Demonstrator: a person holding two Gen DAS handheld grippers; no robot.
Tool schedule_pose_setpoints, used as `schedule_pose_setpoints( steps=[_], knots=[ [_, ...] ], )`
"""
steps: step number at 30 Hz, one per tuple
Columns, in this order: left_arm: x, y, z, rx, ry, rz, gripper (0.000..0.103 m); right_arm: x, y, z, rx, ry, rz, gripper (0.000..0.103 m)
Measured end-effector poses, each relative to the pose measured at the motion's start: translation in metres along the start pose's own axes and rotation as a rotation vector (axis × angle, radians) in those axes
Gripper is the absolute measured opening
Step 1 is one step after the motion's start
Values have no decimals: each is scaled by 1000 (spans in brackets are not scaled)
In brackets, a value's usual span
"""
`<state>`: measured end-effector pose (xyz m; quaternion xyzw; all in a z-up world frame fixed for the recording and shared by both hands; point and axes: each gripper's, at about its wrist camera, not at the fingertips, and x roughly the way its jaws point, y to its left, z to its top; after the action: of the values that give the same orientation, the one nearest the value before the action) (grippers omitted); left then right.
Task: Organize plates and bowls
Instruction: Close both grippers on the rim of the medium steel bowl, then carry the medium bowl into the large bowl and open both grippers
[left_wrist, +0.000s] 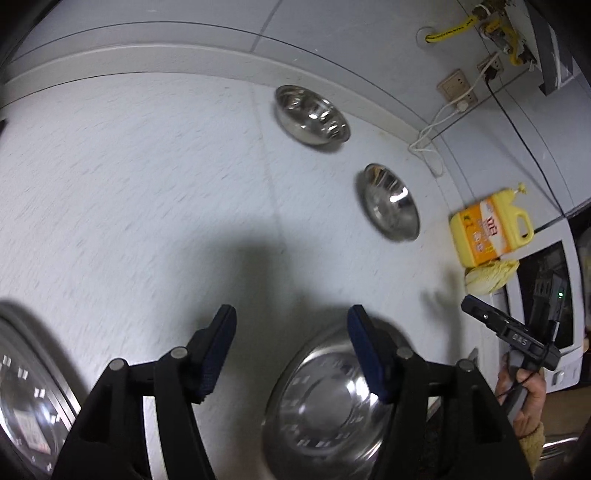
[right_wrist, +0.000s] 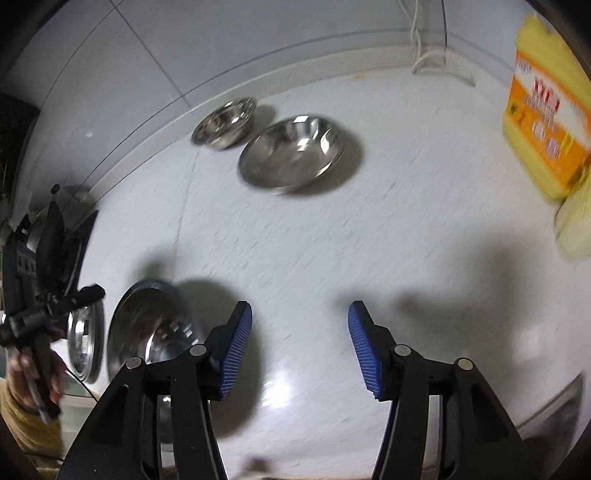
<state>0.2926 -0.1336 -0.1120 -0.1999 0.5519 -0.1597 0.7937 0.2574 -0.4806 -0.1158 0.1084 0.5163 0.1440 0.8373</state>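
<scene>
Several steel bowls stand on the white counter. In the left wrist view my left gripper (left_wrist: 291, 317) is open with only bare counter between its blue pads. A steel bowl (left_wrist: 325, 410) sits below it, partly behind the right finger, and a larger steel dish (left_wrist: 26, 398) lies at the lower left. Two more bowls (left_wrist: 312, 114) (left_wrist: 391, 203) rest near the back wall. My right gripper (right_wrist: 300, 314) is open and empty over the counter. A steel bowl (right_wrist: 155, 332) and a steel dish (right_wrist: 86, 339) lie to its left, and two bowls (right_wrist: 225, 123) (right_wrist: 295, 151) sit far ahead.
A yellow detergent bottle (left_wrist: 487, 229) (right_wrist: 546, 122) stands at the right with a pale cabbage (left_wrist: 487, 275) beside it. A white microwave (left_wrist: 535, 295) follows further right. Wall sockets (left_wrist: 456, 86) and cables hang above. A hand (right_wrist: 33, 373) holds the other gripper at the left edge.
</scene>
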Motion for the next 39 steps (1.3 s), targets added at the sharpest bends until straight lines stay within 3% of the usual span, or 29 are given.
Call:
schedule_pose_setpoints(
  steps=[3, 12, 22, 28, 30, 32, 36, 39],
  knots=[
    [14, -8, 21, 6, 18, -42, 61, 2, -13, 26, -24, -8, 2, 50],
    [84, -37, 83, 56, 107, -118, 61, 57, -49, 103, -7, 54, 194, 50],
    [150, -80, 119, 121, 163, -145, 61, 111, -50, 138, -26, 92, 171, 50],
    [172, -102, 120, 125, 199, -131, 59, 122, -38, 143, -92, 135, 135, 40],
    [177, -105, 121, 121, 205, -106, 58, 124, -36, 143, -103, 150, 132, 32],
    [178, -107, 123, 114, 188, -84, 54, 126, -35, 144, -117, 153, 138, 25],
    [183, -106, 126, 91, 184, -99, 10, 129, -39, 147, -122, 150, 140, 13],
    [185, -106, 124, 111, 190, -95, 8, 128, -42, 148, -132, 144, 132, 12]
  ],
)
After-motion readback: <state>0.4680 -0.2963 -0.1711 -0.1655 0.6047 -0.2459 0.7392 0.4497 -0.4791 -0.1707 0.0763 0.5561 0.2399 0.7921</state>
